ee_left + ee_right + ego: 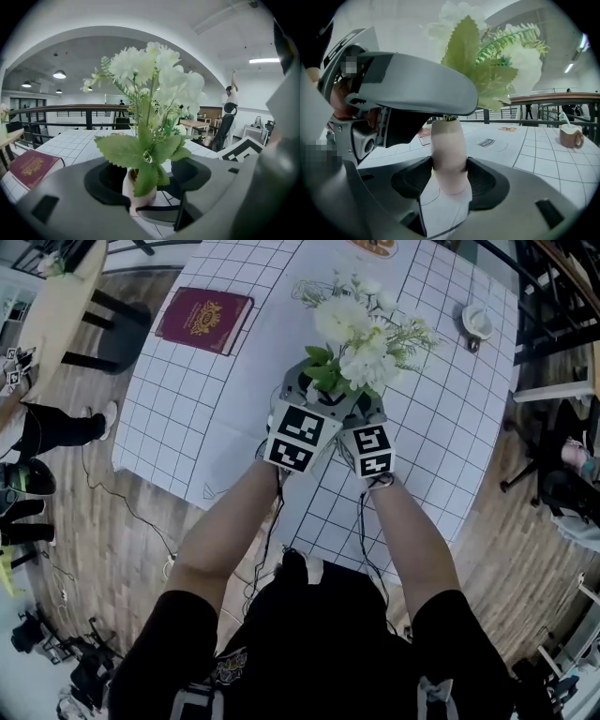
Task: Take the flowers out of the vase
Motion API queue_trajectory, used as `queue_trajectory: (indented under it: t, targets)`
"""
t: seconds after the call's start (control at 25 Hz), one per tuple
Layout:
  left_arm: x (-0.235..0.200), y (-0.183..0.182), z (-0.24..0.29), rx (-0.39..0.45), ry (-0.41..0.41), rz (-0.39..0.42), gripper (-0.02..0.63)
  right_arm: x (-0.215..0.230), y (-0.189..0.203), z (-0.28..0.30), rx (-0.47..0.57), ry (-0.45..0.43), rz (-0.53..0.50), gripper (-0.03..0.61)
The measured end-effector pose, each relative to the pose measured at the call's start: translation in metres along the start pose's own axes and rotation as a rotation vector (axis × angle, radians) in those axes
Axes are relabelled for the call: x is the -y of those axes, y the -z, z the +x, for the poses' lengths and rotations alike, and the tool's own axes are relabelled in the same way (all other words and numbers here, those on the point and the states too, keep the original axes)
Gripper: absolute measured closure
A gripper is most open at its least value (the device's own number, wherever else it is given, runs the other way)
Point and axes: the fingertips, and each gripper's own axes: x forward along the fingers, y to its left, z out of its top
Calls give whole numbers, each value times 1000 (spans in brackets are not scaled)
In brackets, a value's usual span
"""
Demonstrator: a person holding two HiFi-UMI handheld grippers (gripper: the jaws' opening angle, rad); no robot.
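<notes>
White flowers with green leaves (361, 338) stand in a small pale pink vase (449, 154) on the grid-patterned table (234, 409). My right gripper (450, 177) has both black pads against the vase body, shut on it low down. My left gripper (147, 176) is open around the vase (136, 194) and the lowest leaves (136, 150), with a gap beside its right pad. In the head view both grippers, left (305, 382) and right (367, 407), meet under the bouquet, which hides the vase. The left gripper's jaw passes just above the right gripper's jaws.
A maroon book (204, 320) lies at the table's far left. A cup with a straw (476, 324) stands at the far right. A person's legs (56, 427) are on the floor to the left, and chairs stand at the right.
</notes>
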Motion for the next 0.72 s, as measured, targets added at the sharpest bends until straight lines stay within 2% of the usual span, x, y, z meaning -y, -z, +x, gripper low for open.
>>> queue_trajectory:
  t: [0.16,0.28,0.4,0.72]
  targets:
    - [-1,1,4,-5,-6,8,324,0,1,0,1,2,3,328]
    - [-5,-1,2,11,-28,5,434,0,1,0,6,3,5,328]
    - [-10,-3,-1,28,-42,-13,491,0,0,0,9,5,7,328]
    - [-23,-11,-7,65,-71,-54,538,0,2,0,14,9,4,328]
